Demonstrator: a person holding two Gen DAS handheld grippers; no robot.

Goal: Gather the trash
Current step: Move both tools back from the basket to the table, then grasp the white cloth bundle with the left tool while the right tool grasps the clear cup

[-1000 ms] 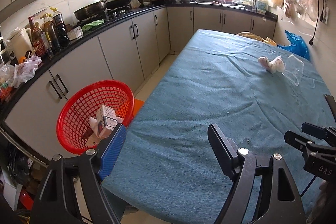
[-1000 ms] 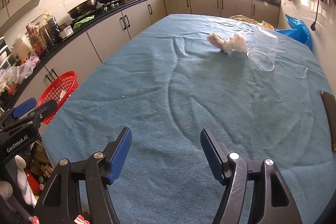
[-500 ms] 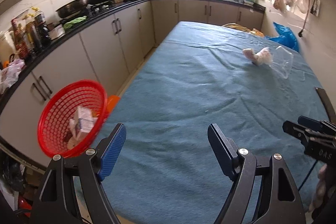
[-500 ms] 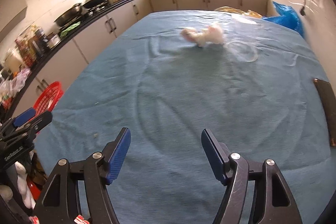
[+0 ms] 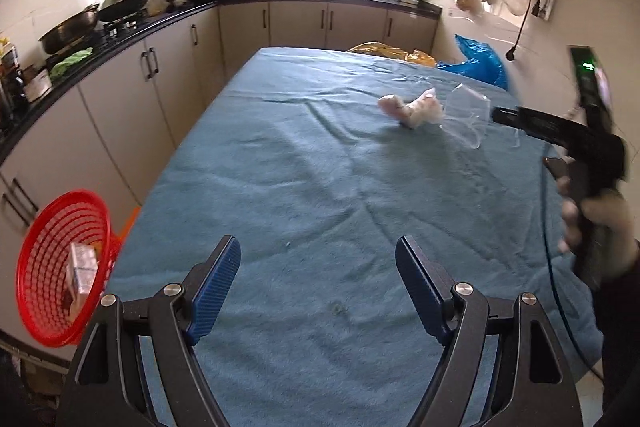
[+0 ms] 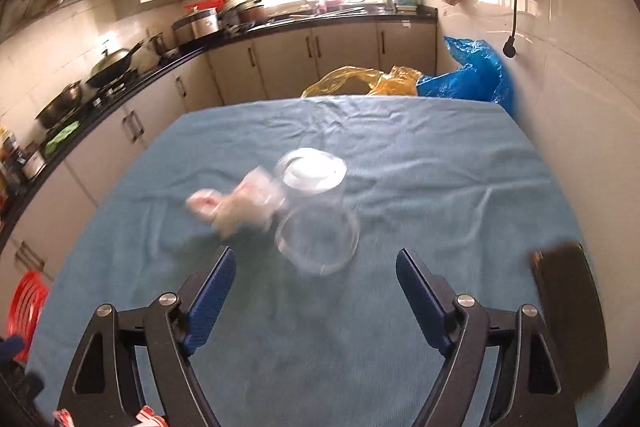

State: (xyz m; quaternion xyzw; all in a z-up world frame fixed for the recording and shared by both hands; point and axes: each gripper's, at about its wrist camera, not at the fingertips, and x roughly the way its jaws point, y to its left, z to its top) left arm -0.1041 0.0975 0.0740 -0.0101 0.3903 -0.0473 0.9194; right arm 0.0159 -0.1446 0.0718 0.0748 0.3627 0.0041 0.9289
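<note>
A clear plastic cup (image 6: 316,215) lies on its side on the blue tablecloth (image 6: 360,327), with a crumpled white and pink tissue (image 6: 232,207) touching its left side. My right gripper (image 6: 316,291) hovers just short of the cup, its jaws opening with nothing between them. In the left wrist view the tissue (image 5: 412,109) and cup (image 5: 466,117) sit far ahead on the right. My left gripper (image 5: 318,279) stands open and empty over the near part of the cloth. A red mesh basket (image 5: 60,267) with a small carton in it hangs off the table's left edge.
A dark flat object (image 6: 568,311) lies at the table's right edge. Yellow (image 6: 360,81) and blue (image 6: 472,71) plastic bags sit beyond the far end. Cabinets and a counter with pans (image 5: 116,7) run along the left. A hand (image 5: 596,223) holds the right gripper's handle.
My right gripper has swept forward across the table to the cup and tissue, and its jaws have widened. The left gripper has swung right, so the basket has slid toward the left edge.
</note>
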